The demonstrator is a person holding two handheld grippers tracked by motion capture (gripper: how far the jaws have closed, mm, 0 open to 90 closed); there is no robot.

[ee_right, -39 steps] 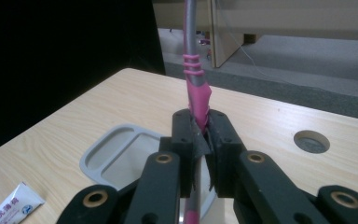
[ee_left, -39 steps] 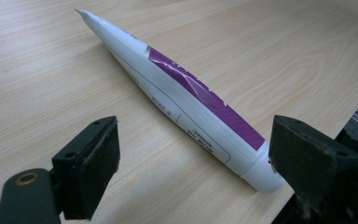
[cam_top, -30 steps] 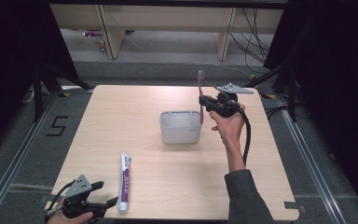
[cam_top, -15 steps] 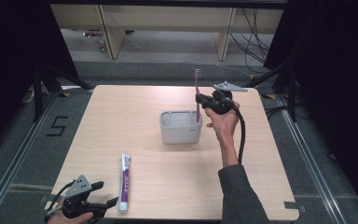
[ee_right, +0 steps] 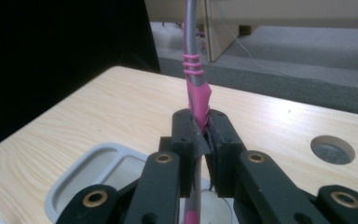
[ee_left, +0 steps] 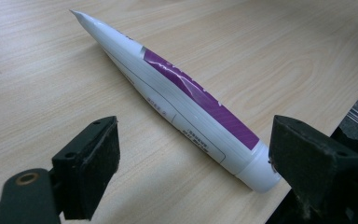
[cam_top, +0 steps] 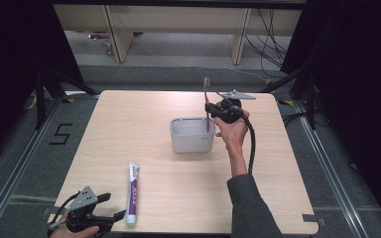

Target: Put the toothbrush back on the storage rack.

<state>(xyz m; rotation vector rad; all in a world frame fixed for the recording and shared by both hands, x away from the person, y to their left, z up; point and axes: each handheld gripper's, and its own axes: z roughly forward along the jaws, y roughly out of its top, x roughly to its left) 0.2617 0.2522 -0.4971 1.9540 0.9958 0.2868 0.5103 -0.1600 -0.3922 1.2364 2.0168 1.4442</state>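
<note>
A pink and grey toothbrush (cam_top: 207,97) stands upright with my right gripper (cam_top: 211,110) shut on its handle. Its lower end hangs over the right side of the grey holder (cam_top: 191,141) in the middle of the table. In the right gripper view the jaws pinch the toothbrush (ee_right: 194,74) just above the holder (ee_right: 81,175). A white and purple toothpaste tube (cam_top: 134,192) lies flat near the front edge. My left gripper (cam_top: 113,206) rests open at the front left corner. In the left gripper view the tube (ee_left: 186,98) lies between its spread pads (ee_left: 95,161), untouched.
The wooden table (cam_top: 129,124) has a round cable hole (ee_right: 332,150) beyond the holder. Black curtains stand at both sides, and shelving stands behind the table on the grey floor.
My right gripper has moved a little left and down with the toothbrush, bringing its lower end over the holder. The left gripper and the tube have not moved.
</note>
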